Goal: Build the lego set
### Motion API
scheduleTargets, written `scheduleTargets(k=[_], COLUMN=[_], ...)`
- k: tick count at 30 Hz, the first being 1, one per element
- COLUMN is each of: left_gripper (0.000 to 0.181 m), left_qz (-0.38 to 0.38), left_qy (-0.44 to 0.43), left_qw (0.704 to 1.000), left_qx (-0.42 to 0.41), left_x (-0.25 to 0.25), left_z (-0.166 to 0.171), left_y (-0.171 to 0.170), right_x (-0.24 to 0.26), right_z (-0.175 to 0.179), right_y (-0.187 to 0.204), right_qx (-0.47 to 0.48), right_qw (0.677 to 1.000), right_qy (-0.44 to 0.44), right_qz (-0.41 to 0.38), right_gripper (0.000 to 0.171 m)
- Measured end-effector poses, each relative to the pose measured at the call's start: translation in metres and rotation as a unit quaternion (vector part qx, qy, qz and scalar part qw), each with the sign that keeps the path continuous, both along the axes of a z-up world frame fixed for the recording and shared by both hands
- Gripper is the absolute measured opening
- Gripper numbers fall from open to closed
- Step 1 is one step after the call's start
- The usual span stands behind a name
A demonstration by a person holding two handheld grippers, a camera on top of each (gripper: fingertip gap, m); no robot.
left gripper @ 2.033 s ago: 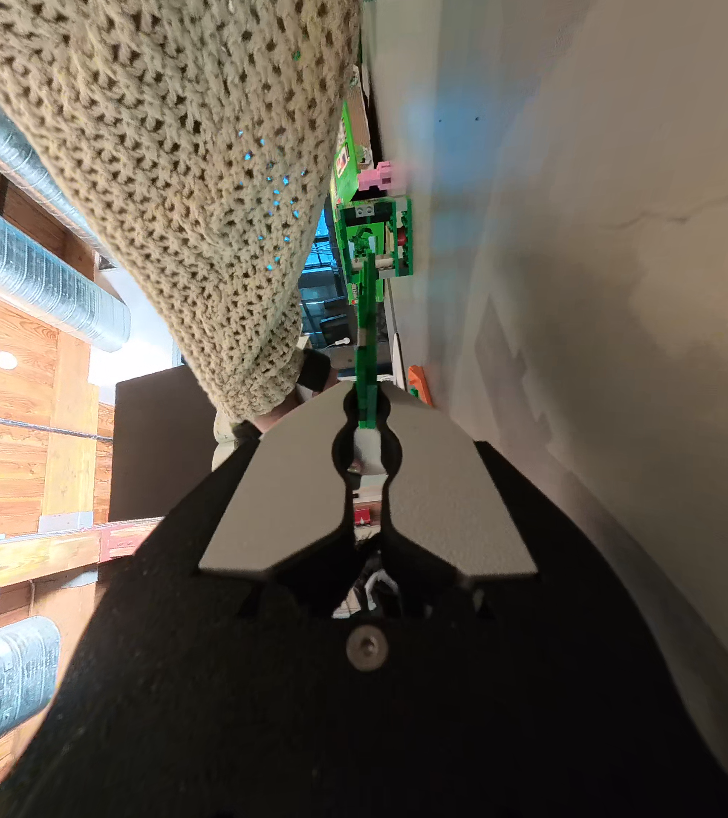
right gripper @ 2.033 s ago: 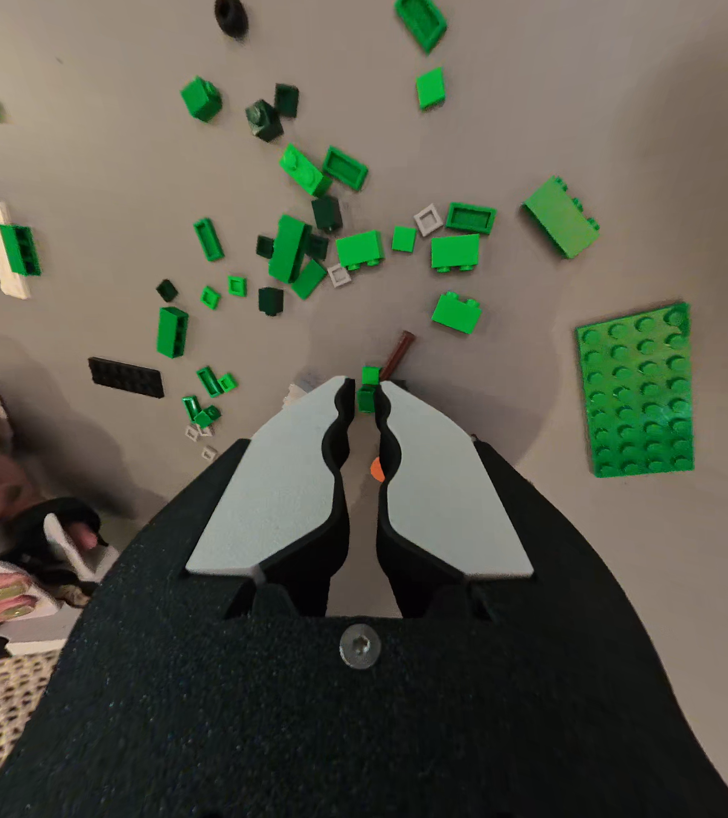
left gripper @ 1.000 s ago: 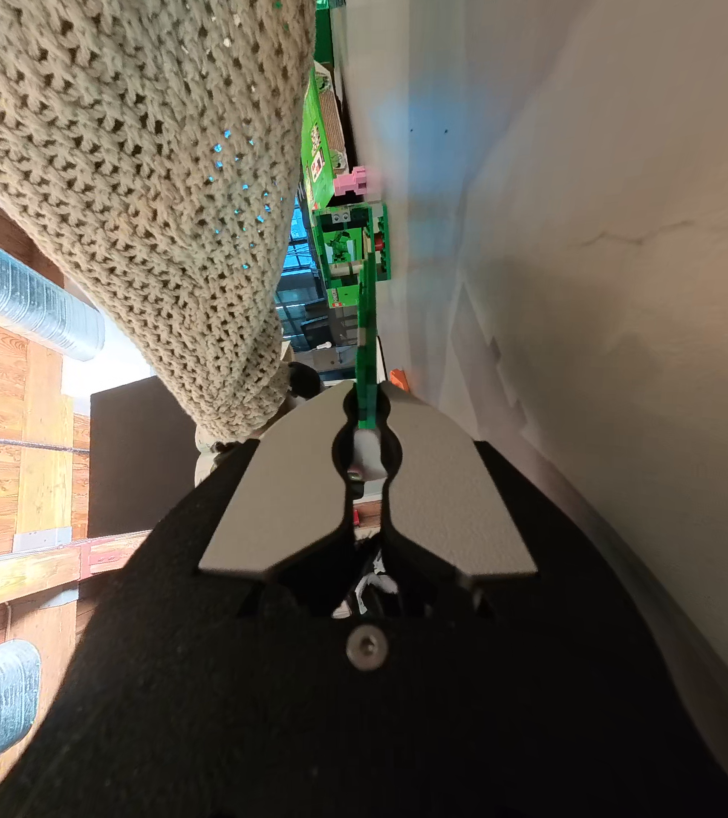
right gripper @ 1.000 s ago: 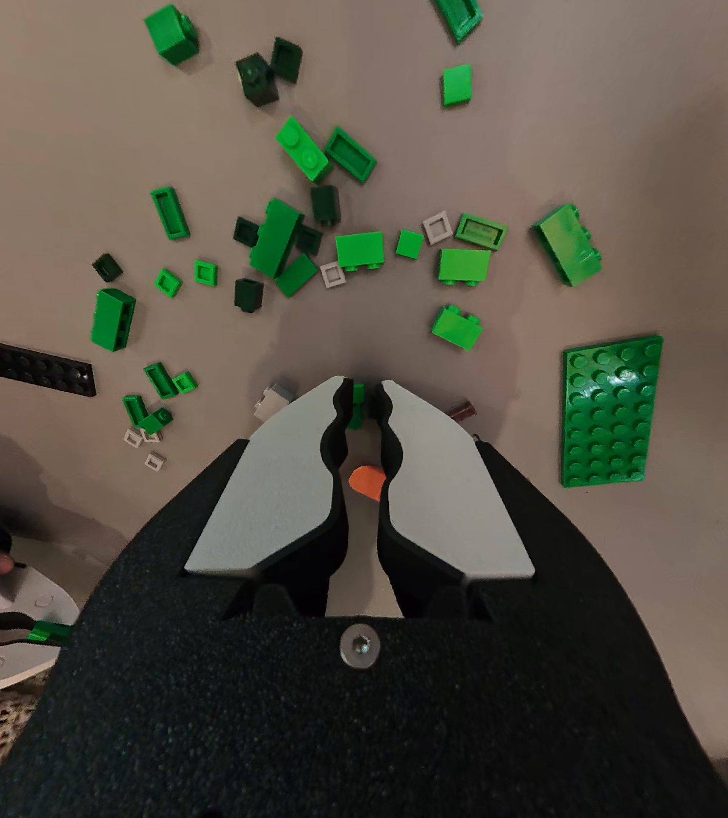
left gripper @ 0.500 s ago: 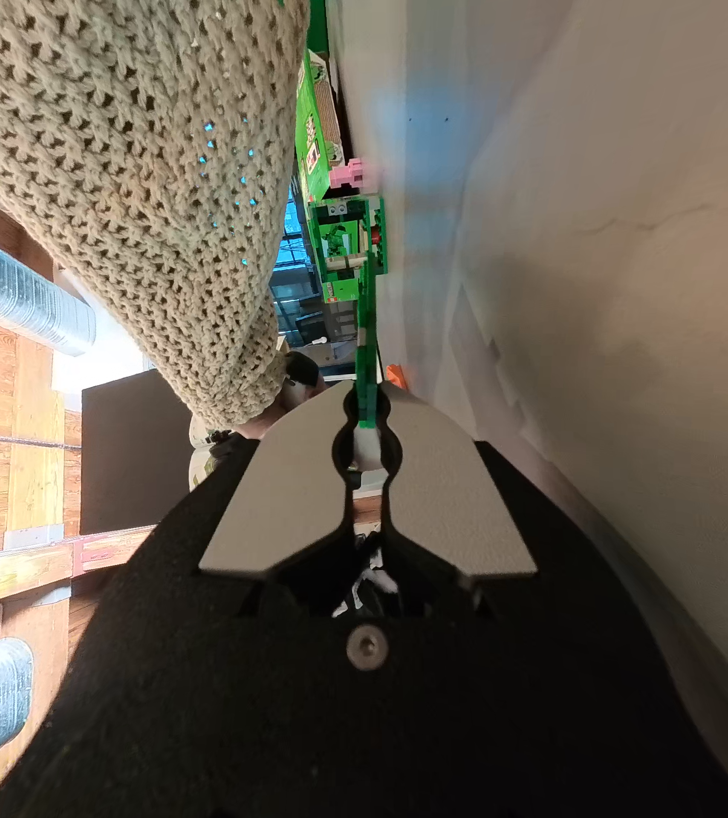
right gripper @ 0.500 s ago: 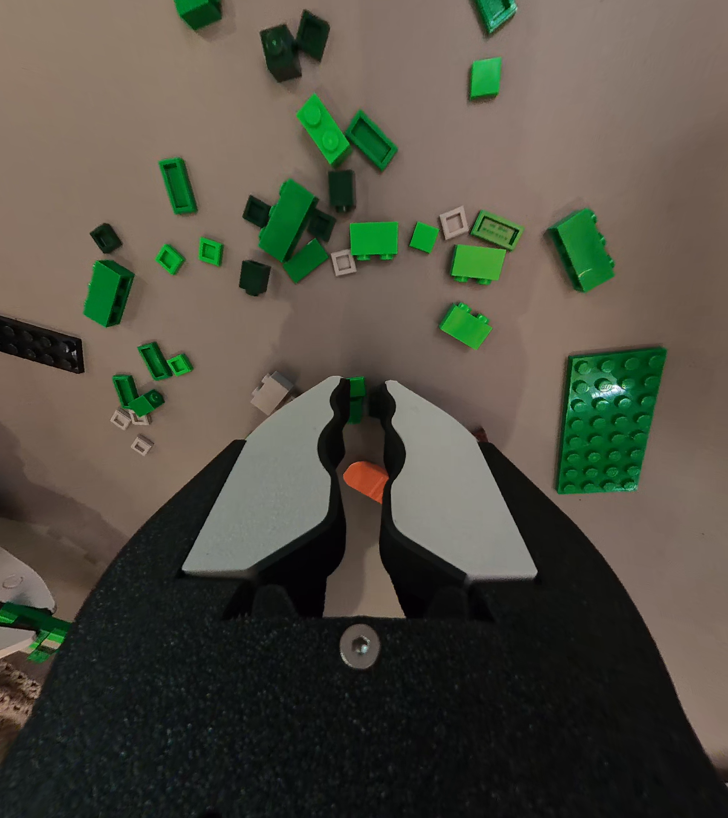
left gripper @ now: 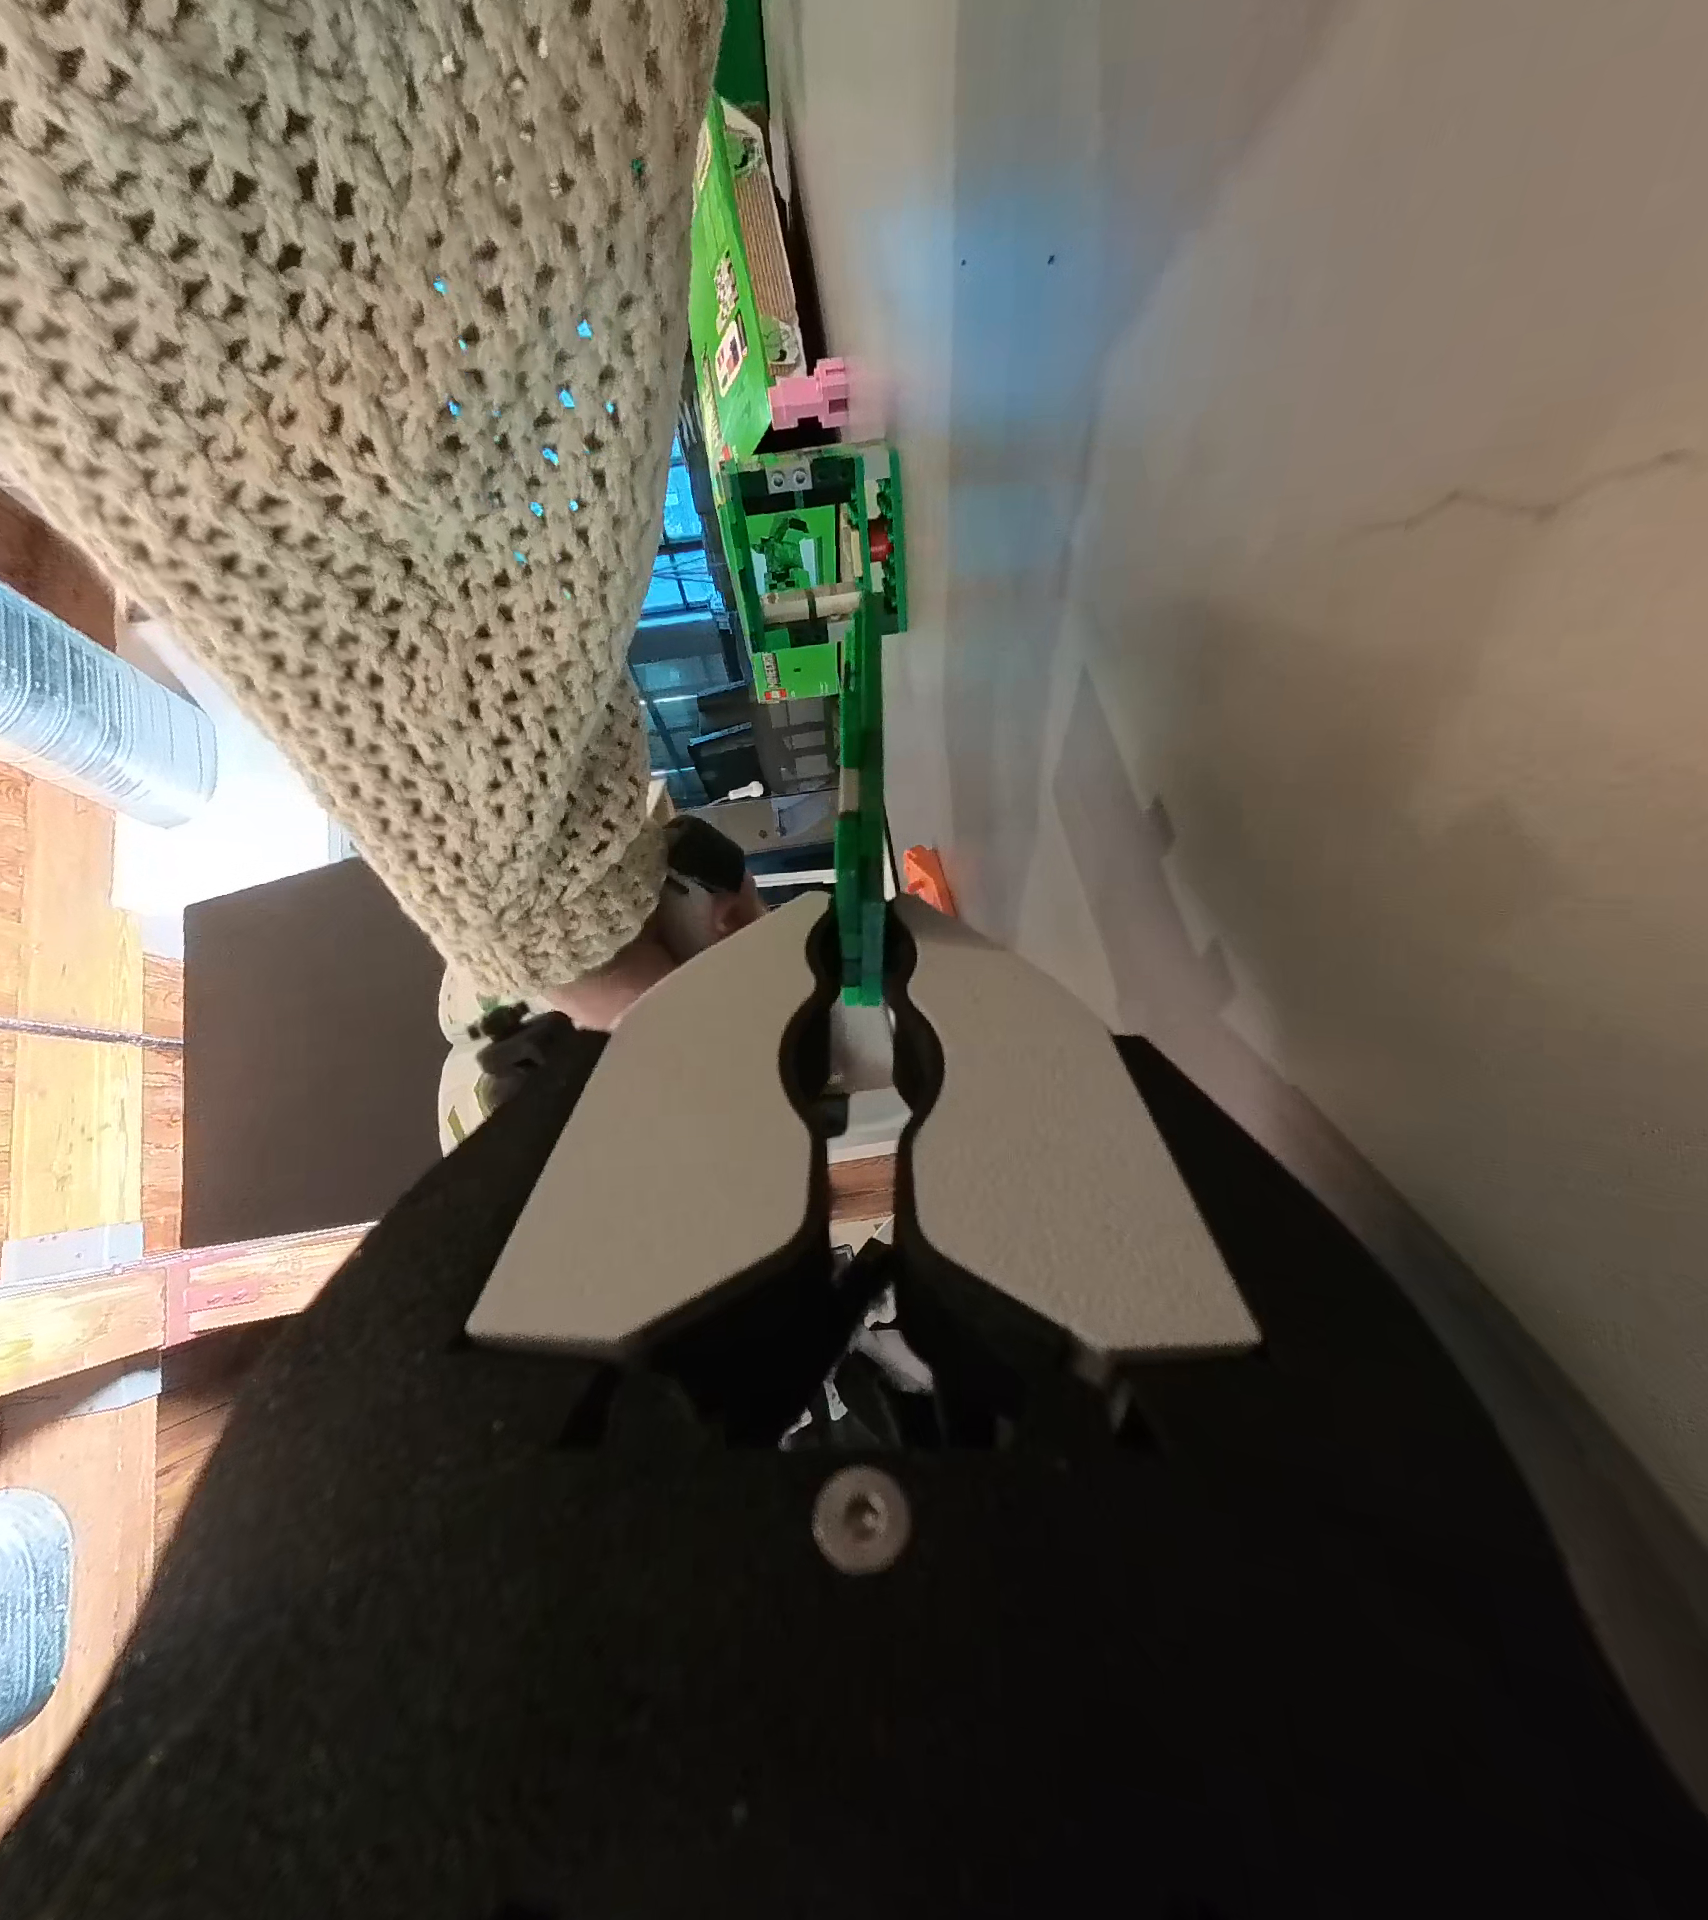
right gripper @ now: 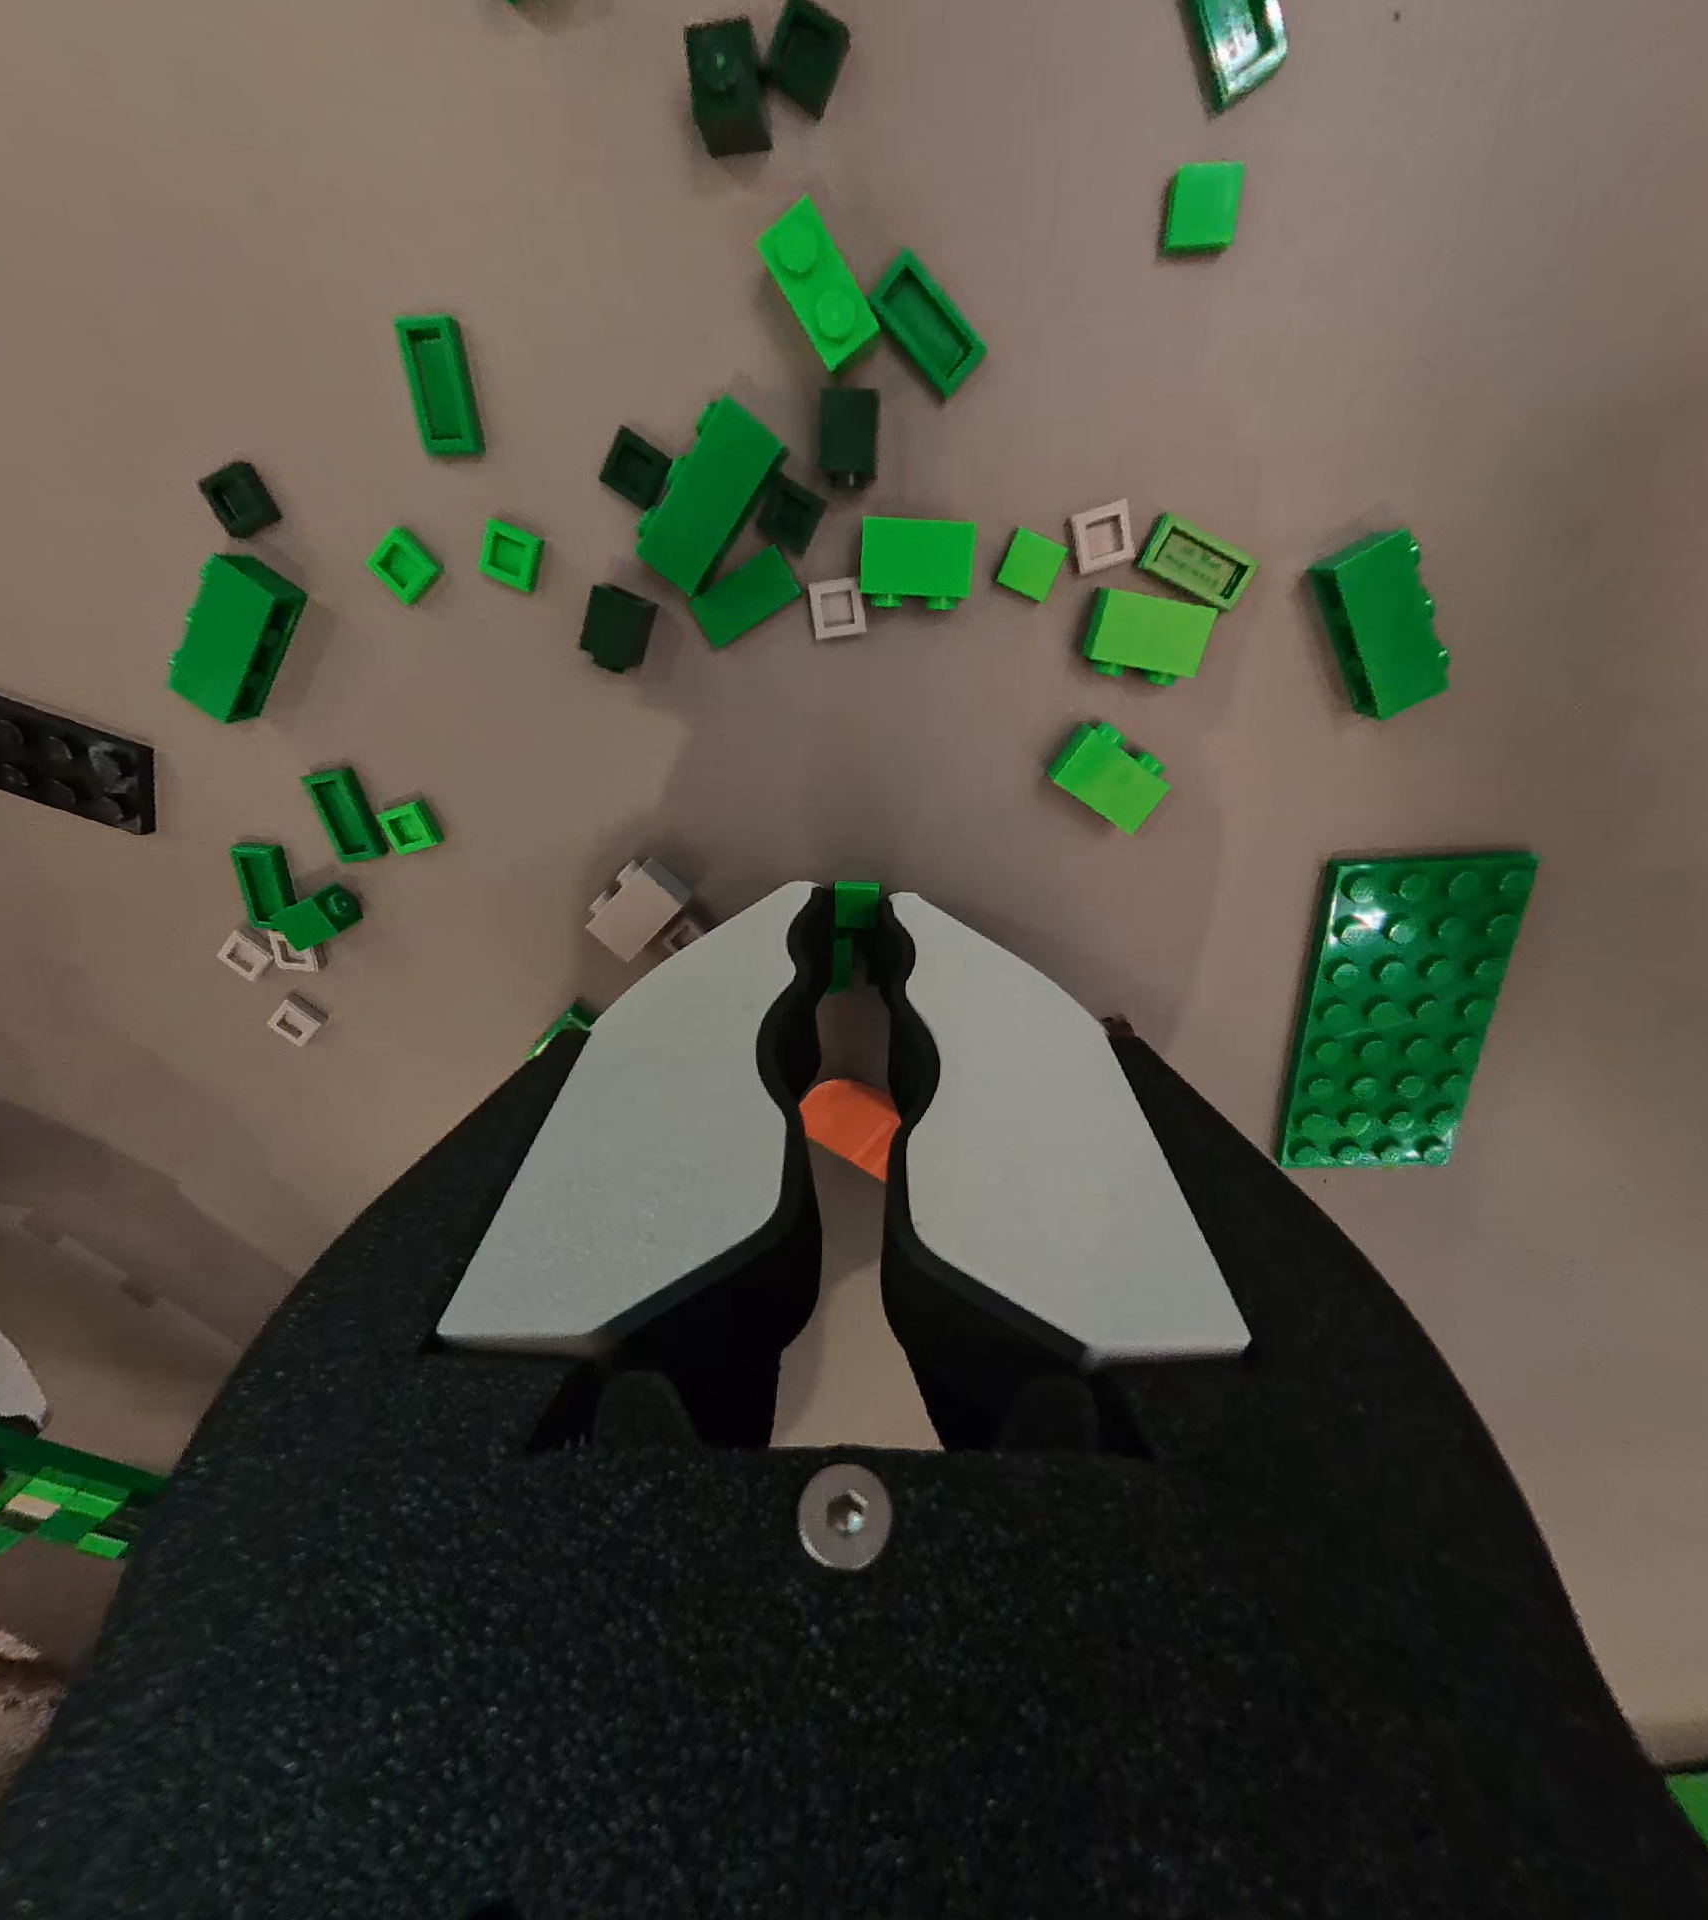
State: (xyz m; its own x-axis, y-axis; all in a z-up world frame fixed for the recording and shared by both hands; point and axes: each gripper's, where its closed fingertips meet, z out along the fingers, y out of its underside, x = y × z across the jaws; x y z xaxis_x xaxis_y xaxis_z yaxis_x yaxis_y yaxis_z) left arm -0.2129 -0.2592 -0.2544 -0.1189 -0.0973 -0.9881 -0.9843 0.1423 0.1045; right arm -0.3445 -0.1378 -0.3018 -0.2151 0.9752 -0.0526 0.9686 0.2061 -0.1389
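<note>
My left gripper (left gripper: 860, 920) is shut on a flat green plate assembly (left gripper: 858, 831), seen edge-on and held above the table. The view is rolled on its side. In the right wrist view the assembly (right gripper: 50, 1501) shows at the lower left. My right gripper (right gripper: 854, 920) is shut on a small green brick (right gripper: 856, 900) at its fingertips, above the grey table (right gripper: 1556, 312). Several loose green bricks and tiles lie spread beyond it, such as a long green brick (right gripper: 710, 494).
A large studded green plate (right gripper: 1411, 1008) lies at the right and a black plate (right gripper: 19, 748) at the left. An orange piece (right gripper: 850, 1127) lies under my right gripper. A knit sleeve (left gripper: 310, 416) fills the left wrist view's upper left. A green box (left gripper: 730, 312) and pink figure (left gripper: 814, 395) stand far off.
The right gripper has drawn back and to the left with the small green brick. The left gripper's green assembly has come farther into the right wrist view. The sleeve has shifted slightly.
</note>
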Motion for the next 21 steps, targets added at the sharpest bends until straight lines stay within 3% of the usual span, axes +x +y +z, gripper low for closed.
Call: scheduleTargets(k=[5, 11, 15, 21], left_gripper=[0.006, 0.006, 0.006, 0.006], left_qz=[0.011, 0.019, 0.012, 0.009], left_qy=[-0.018, -0.100, -0.124, -0.126], left_qw=[1.000, 0.994, 0.991, 0.991], left_qx=[-0.001, -0.039, -0.047, -0.038], left_x=[-0.008, -0.015, -0.006, 0.001], left_z=[0.002, -0.001, -0.001, 0.002], left_y=[0.001, 0.004, 0.003, 0.001], right_x=[0.015, 0.111, 0.155, 0.161], right_z=[0.033, 0.081, 0.073, 0.058], right_y=[-0.028, -0.105, -0.120, -0.125], right_qx=[-0.015, -0.088, -0.058, 0.005], right_qw=[0.994, 0.937, 0.932, 0.927], right_qy=[0.064, 0.126, 0.099, 0.093], right_qz=[0.082, 0.313, 0.344, 0.364], right_gripper=[0.007, 0.007, 0.007, 0.007])
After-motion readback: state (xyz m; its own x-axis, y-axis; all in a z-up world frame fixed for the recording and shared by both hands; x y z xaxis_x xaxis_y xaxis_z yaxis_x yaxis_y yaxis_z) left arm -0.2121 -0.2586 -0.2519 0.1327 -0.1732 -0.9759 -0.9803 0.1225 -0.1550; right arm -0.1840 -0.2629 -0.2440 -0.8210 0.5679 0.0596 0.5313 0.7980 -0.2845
